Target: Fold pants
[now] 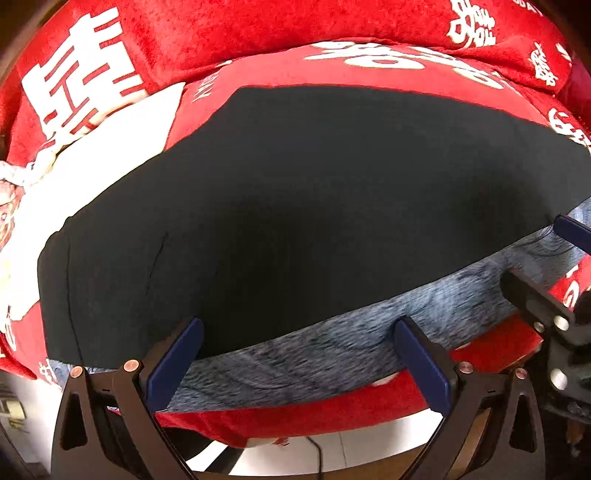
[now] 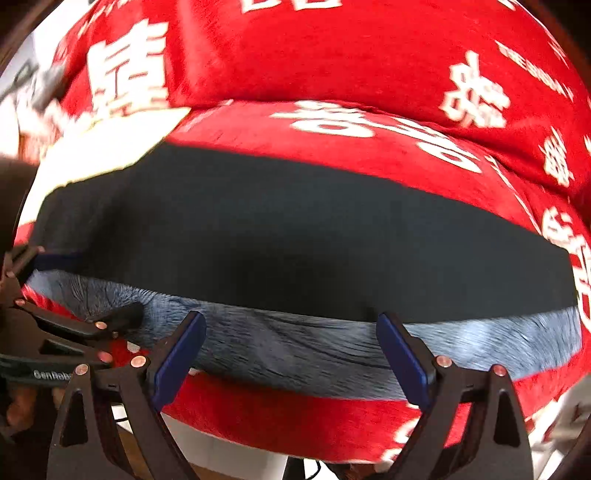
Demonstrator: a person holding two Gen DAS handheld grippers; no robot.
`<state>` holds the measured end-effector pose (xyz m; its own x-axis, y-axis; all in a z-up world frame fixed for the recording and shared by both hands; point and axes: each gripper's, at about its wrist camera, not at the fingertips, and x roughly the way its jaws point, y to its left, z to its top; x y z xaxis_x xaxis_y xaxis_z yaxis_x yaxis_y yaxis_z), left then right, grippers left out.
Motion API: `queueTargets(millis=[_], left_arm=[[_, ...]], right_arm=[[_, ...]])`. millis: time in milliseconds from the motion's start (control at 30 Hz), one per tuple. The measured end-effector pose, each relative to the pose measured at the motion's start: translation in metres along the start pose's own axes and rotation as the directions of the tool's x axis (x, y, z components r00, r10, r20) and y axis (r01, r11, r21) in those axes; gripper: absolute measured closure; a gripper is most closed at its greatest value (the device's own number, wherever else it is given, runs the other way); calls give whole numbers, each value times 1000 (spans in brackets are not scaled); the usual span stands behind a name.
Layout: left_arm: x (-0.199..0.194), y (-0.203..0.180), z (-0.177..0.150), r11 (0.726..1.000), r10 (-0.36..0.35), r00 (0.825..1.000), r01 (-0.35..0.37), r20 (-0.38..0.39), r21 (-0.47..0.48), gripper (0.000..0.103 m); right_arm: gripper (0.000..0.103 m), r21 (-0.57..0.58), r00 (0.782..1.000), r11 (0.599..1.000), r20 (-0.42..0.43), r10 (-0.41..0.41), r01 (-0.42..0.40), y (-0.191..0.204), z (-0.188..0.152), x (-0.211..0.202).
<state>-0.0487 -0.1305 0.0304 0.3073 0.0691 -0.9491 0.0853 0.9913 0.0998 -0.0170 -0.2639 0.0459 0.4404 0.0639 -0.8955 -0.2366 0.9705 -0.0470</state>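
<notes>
Dark navy pants [image 1: 295,206] lie flat on a red sofa seat, with their grey fleecy lining [image 1: 332,350] showing as a band along the near edge. They also fill the right wrist view [image 2: 295,243], lining [image 2: 295,350] in front. My left gripper [image 1: 299,332] is open, its blue pads straddling the lining band at the near edge. My right gripper [image 2: 291,325] is open over the same band further right. Each gripper shows in the other's view: the right one [image 1: 546,295] at the pants' right end, the left one [image 2: 74,325] at the left.
The red sofa cover with white characters [image 1: 221,33] rises as a backrest behind the pants. A white cushion [image 1: 110,140] lies to the left. The seat's front edge [image 2: 295,417] drops off just below the grippers, with floor and a cable beneath.
</notes>
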Motion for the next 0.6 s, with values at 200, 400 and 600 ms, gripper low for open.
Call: queueTargets(millis=[200,400,600], left_arm=[[-4,44,-18,993,38,999,-41,-28,-107,0],[-16,83,0,970,1,1000,2,15,-241,0],[3,85,49,954,55,999,-52,0,-296,0]], right_arm=[[6,96,992,988,-37,-118,121,-55,-5,5],[6,286,985,944,-1,-174,167,-122,8,-21],[6,218,989,967,31,-144,134,-86,78,20]])
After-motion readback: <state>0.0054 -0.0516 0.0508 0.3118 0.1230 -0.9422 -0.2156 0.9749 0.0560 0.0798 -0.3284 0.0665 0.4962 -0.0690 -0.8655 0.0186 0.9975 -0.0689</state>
